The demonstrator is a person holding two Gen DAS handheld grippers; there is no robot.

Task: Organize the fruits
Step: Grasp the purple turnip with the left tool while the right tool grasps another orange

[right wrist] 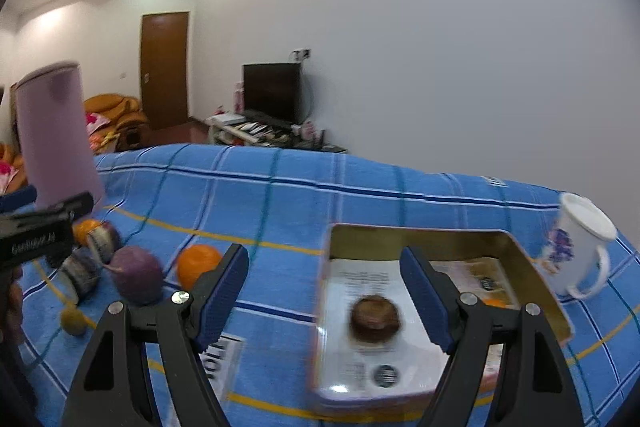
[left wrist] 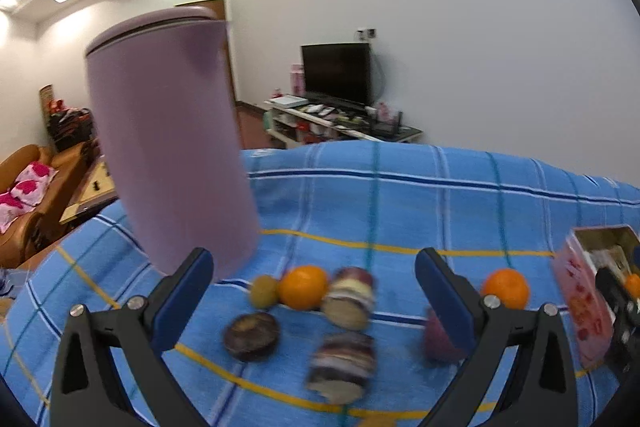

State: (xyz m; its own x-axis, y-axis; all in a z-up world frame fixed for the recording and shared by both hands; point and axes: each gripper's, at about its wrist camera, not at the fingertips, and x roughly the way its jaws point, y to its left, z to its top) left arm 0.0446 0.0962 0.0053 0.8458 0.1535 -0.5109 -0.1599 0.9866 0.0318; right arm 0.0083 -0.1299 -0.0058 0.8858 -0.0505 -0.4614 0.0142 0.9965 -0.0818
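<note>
The blue plaid-covered desk (right wrist: 280,187) carried an open box (right wrist: 532,267) holding one dark fruit (right wrist: 375,319), perhaps a mangosteen. Most fruits, like an orange (left wrist: 303,286), waited outside. Left gripper (left wrist: 314,291) and right gripper (right wrist: 324,291) fingers stood released, empty.

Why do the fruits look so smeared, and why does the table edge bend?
Left wrist view: motion blur smears the striped fruits and lilac canister, while the fingers stay sharp. Right wrist view: the dark fruit in the tin is smeared too. In both, the fisheye lens curves the tablecloth edge; ceiling lights flare.
</note>
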